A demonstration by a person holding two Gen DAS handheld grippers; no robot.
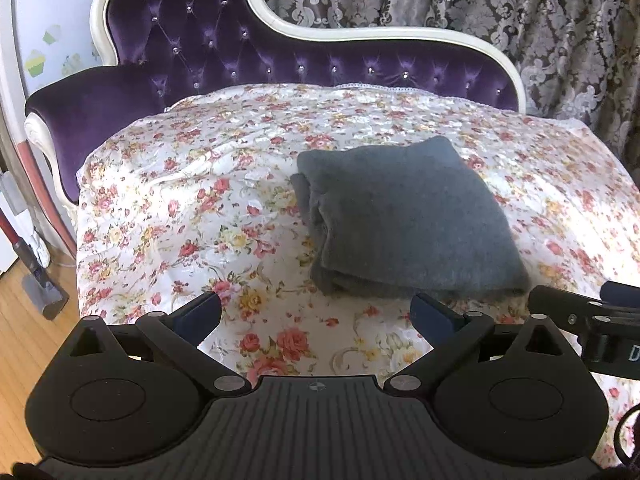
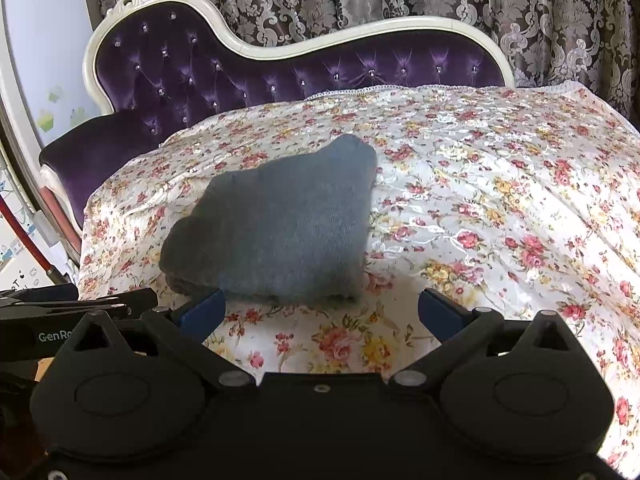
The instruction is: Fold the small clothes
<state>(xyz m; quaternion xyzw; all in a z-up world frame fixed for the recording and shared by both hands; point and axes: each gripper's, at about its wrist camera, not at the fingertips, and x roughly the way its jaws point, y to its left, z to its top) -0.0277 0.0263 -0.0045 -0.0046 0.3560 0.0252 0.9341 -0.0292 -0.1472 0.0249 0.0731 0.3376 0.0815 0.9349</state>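
Left wrist view: folded grey sweater lies on floral bedspread, long axis running away from both spread-fingered, empty grippers, left gripper and right gripper.

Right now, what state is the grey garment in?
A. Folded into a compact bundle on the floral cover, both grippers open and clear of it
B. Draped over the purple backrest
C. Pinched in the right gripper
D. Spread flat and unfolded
A: the grey garment lies folded on the floral cover, with the left gripper and right gripper open, holding nothing.
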